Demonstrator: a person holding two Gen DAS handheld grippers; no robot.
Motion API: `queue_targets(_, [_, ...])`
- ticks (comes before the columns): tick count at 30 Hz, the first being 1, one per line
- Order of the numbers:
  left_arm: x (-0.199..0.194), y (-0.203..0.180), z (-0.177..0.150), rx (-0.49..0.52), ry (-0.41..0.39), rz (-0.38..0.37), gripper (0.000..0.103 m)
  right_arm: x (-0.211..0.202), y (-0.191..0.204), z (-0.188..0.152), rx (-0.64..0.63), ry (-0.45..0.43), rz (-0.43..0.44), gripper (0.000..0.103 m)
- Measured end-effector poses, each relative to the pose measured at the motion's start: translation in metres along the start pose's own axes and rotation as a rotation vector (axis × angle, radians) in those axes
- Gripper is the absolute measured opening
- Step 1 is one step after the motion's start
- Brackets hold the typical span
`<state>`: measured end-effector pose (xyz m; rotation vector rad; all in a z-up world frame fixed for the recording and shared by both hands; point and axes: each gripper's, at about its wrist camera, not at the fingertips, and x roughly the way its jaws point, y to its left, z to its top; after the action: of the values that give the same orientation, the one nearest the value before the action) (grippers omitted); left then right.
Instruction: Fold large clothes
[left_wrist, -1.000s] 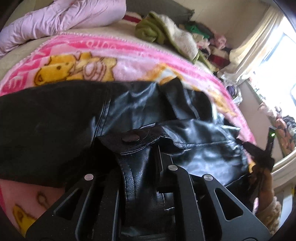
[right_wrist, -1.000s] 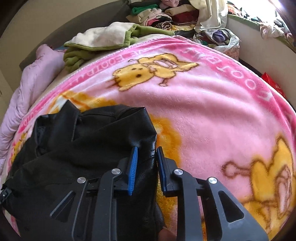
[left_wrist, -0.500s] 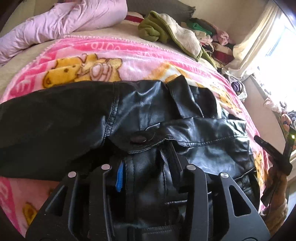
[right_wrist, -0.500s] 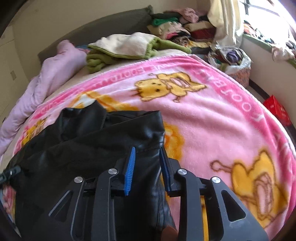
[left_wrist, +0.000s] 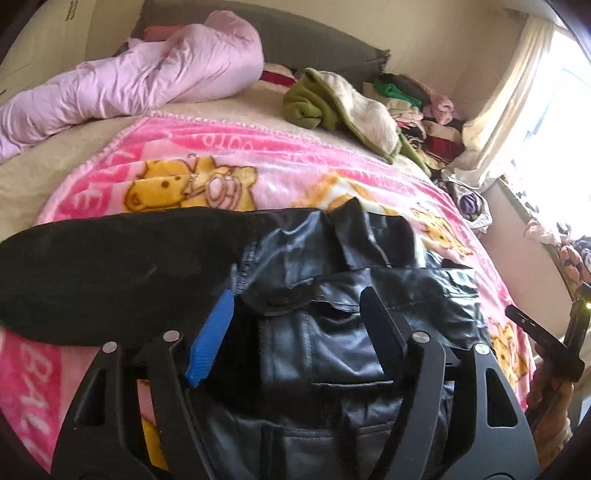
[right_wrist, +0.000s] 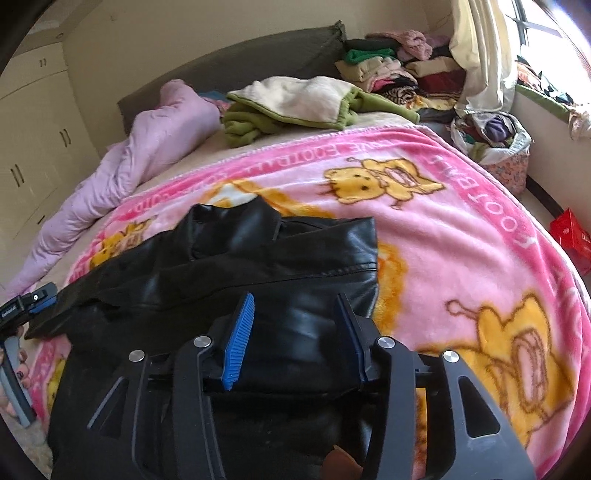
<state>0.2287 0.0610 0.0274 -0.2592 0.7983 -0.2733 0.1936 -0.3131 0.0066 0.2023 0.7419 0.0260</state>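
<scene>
Left wrist view has the black leather jacket (left_wrist: 332, 295) lying across the pink blanket (left_wrist: 221, 155), its long axis running side to side, one sleeve (left_wrist: 110, 266) stretched out left. The left gripper (left_wrist: 299, 317) hangs just above its front panel, jaws opening, pads clear of the leather. The right gripper (right_wrist: 295, 325), over the opposite end, is opening too and holds nothing. I'd judge that sleeve the next grab, nearer the left hand
</scene>
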Motion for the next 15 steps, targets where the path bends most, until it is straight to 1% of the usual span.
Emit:
queue_targets(1, [-0.001,-0.004,-0.001,0.006,0.002,-0.005,0.068,-0.001,0.002,-0.001,-0.005,-0.001,0.001,0.044])
queue_targets(4, [0.002,-0.018,-0.008,0.043,0.020,-0.010,0.069,-0.003,0.013,-0.005,-0.030,0.006,0.015,0.048])
queue_targets(7, [0.013,-0.032,-0.019,0.104,0.061,0.019,0.069,0.002,0.022,-0.012,-0.045,0.037,0.022,0.048])
queue_targets(9, [0.021,-0.037,-0.027,0.120,0.097,0.007,0.068,0.008,0.026,-0.017,-0.052,0.058,0.028,0.048])
queue_targets(11, [0.033,-0.041,-0.036,0.121,0.153,-0.008,0.062,0.015,0.031,-0.023,-0.064,0.082,0.042,0.048])
queue_targets(13, [0.043,-0.043,-0.045,0.128,0.189,0.000,0.061,0.022,0.036,-0.027,-0.077,0.099,0.036,0.048])
queue_targets(15, [0.049,-0.045,-0.049,0.139,0.207,0.023,0.061,0.028,0.040,-0.031,-0.082,0.111,0.040,0.048])
